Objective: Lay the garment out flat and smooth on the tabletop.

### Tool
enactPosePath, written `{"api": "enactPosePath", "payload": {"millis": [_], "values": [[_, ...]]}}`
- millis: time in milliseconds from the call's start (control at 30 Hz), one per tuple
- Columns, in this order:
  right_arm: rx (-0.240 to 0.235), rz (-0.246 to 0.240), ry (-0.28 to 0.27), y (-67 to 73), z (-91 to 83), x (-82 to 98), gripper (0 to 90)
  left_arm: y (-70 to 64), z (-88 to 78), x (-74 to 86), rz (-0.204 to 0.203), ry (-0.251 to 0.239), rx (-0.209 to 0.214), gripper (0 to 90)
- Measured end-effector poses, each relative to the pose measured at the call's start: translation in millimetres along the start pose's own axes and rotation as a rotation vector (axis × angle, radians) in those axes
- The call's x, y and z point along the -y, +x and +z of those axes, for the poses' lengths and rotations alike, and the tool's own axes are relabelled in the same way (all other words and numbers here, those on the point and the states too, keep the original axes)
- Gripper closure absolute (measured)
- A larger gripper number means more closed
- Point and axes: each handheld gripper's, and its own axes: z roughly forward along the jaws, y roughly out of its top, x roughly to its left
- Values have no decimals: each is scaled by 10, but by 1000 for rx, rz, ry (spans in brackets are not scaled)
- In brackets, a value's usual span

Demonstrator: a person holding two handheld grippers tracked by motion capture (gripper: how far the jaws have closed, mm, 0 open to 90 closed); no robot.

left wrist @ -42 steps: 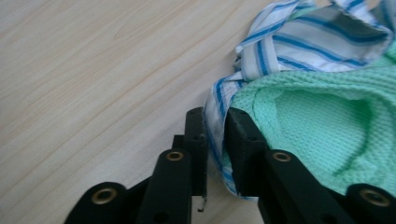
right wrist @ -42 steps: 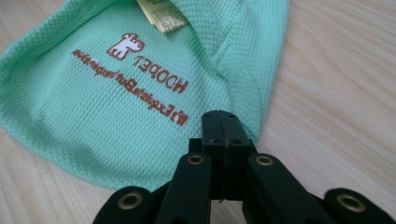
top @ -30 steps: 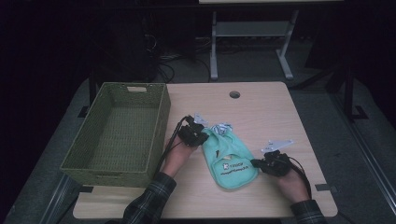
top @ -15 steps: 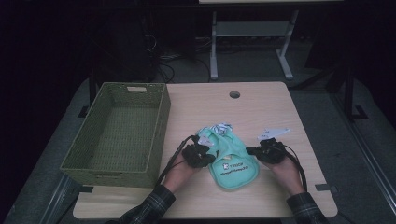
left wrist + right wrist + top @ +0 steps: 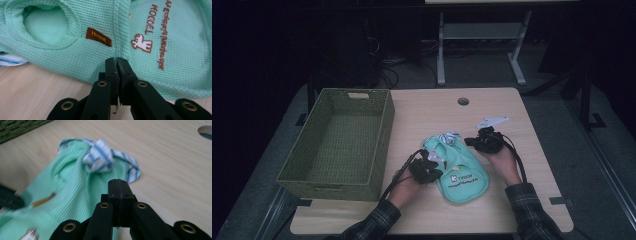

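here mint garment (image 5: 458, 168) lies lengthwise toward person, striped collar far end; left gripper (image 5: 116, 62) pinches its fabric, right gripper (image 5: 119, 183) fingers closed empty.

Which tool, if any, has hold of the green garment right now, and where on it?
The left tool is shut, pinching a ridge of the green garment near its brown label. The right tool is shut beside the garment's edge; a hold there cannot be told.

1. Left hand-held gripper (image 5: 428, 167): low over the bench, jaws pressed together, tips pointing up-right in the high view.
2. Right hand-held gripper (image 5: 483, 141): jaws closed flush, nothing between them, tips pointing left.
3. Both forearms in plaid sleeves enter from the bottom edge, hands (image 5: 502, 159) wrapped around the grips.
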Motion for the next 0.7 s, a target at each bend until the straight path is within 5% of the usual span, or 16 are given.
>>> {"api": "enactPosePath", "payload": {"millis": [367,567,700], "values": [[-25,12,38,-141,402,-217,787,18,1,4,-10,-7,13,877],[-45,37,59,-171,495,-215,763,37,-84,-23,-37,-41,26,761],[-52,30,71,-204,561,-177,797,-51,-75,-66,-17,-54,39,670]]}}
